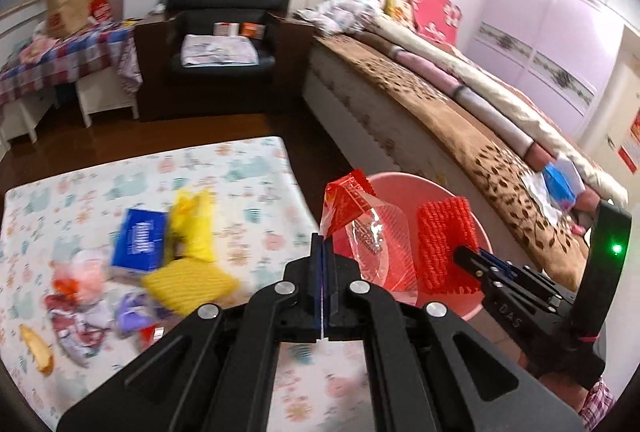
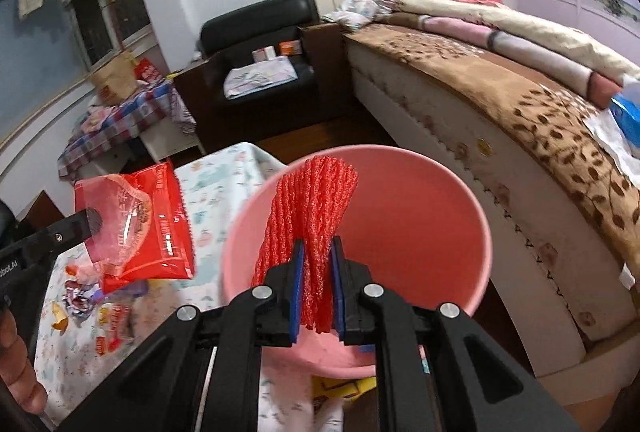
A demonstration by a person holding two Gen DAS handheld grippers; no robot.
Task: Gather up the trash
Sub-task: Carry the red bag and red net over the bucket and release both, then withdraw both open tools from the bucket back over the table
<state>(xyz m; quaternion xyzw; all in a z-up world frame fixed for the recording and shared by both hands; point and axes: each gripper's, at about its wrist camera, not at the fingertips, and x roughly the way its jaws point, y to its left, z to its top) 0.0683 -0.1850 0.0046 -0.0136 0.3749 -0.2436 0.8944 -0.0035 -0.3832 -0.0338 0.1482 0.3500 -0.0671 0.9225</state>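
We've got both grippers up over the pink bin (image 2: 400, 192) right now, each one carrying a piece of trash. Our left gripper (image 1: 322, 244) has its fingers pressed tight together on the corner of a red and clear wrapper (image 1: 360, 228), and the wrapper hangs just at the bin's near left rim (image 1: 400, 178). From the right wrist view we see that same wrapper (image 2: 140, 224) held out in the air to the left of the bin, above the patterned mat (image 2: 224, 168).

Our right gripper (image 2: 316, 272) is clamped on a red foam net (image 2: 316, 208), the blue pads (image 2: 297, 280) squeezing its lower part while the ribbed top fans out above the bin's opening. In the left wrist view the net (image 1: 444, 244) sits right over the bin, with the right gripper (image 1: 464, 252) coming in from the right side.

Over on the mat (image 1: 240, 160) we've still got plenty lying about: a blue box (image 1: 138, 240), a yellow bag (image 1: 196, 224) just beside it, a yellow foam net (image 1: 188, 286) in front, some crumpled wrappers (image 1: 80, 308) and a peel (image 1: 38, 348) near the left edge, all a bit blurred.

The bin stands on the floor between the mat and the bed (image 1: 440, 104), with a black armchair (image 1: 224, 28) against the far wall
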